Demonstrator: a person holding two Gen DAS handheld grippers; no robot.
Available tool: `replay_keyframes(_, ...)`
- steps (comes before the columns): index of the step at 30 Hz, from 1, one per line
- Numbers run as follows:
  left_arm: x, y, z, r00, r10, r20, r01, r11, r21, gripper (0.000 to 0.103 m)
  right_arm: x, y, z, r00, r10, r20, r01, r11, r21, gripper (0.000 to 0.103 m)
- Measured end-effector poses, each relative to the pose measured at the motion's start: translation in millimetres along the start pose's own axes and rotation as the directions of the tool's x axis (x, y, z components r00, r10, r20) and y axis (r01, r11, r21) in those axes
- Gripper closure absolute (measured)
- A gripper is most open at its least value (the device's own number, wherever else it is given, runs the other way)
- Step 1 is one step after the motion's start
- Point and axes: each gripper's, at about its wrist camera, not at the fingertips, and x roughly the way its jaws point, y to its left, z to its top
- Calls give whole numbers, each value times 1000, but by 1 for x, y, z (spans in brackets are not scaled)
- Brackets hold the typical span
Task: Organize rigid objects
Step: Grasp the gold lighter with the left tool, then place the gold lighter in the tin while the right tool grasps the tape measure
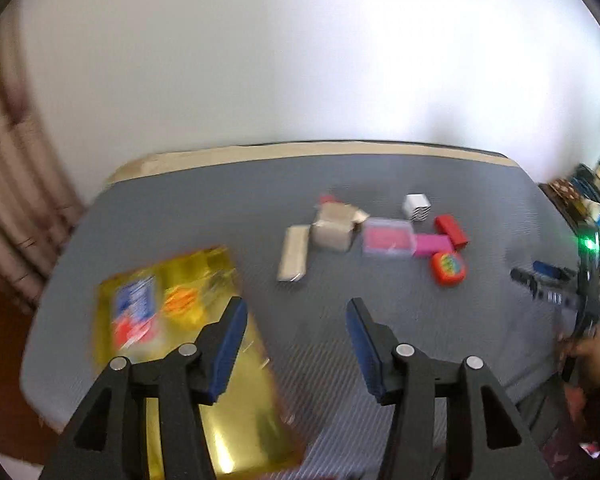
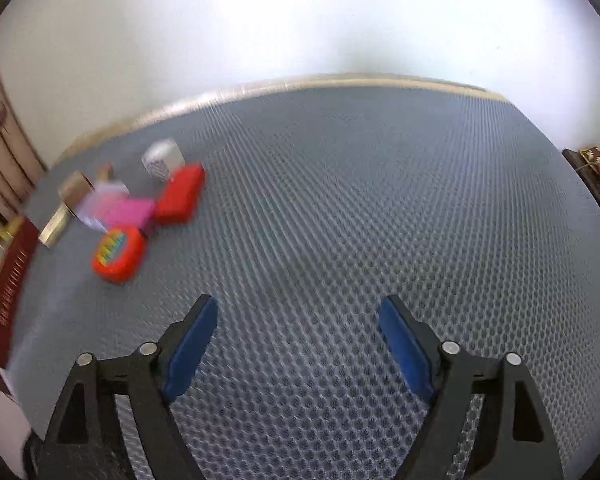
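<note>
A cluster of small things lies on the grey mat point(image 1: 400, 332): a silver bar point(image 1: 293, 258), a beige cube box point(image 1: 334, 228), a clear lidded box point(image 1: 388, 238), a magenta block point(image 1: 432, 243), a red block point(image 1: 451, 232), a white striped cube point(image 1: 417, 207) and a red toy with coloured buttons point(image 1: 448, 268). A big gold box point(image 1: 236, 400) lies near left, partly behind my left finger. My left gripper point(image 1: 297, 308) is open, only mat between its pads. My right gripper point(image 2: 299, 304) is open over bare mat, right of the red toy point(image 2: 118, 254) and red block point(image 2: 180, 194).
A curtain point(image 1: 4, 200) hangs at the left and a white wall rises behind the table. A beige strip point(image 1: 300, 150) runs along the mat's far edge. A cluttered shelf point(image 1: 592, 208) stands at the right. A person's hand point(image 1: 588, 352) holds the right gripper point(image 1: 530, 273).
</note>
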Motion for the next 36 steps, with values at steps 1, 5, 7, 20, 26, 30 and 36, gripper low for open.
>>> replay_keyframes(1,19,-2,14,999,-20,-34,21,1000,11,50,0,0,0,1000,9,1,-9,1000,-6,5)
replay_keyframes(5,80,-4,41,987,-54,-151,61,997,41,50,-1,6,0,998,67,4,-67,998,-10,5)
replay_keyframes(7,105,-4,47,975,-77,-207,90,995,51,50,-7,4,-2,995,94,13,-94,996,-1,5)
replay_keyframes(20,184,12,54,934,-40,-356,76,993,90,50,4,1,-1,986,163,-25,-162,986,46,4)
replay_keyframes(26,197,20,48,935,-56,-351,67,998,20,74,7,1,-3,988,153,-30,-152,988,35,3)
replay_keyframes(30,182,22,41,945,-53,-323,34,997,-63,74,9,6,-3,989,143,-34,-142,990,26,3)
replay_keyframes(36,108,2,9,967,-144,-208,112,981,-156,74,3,18,1,979,203,-27,-203,979,32,3)
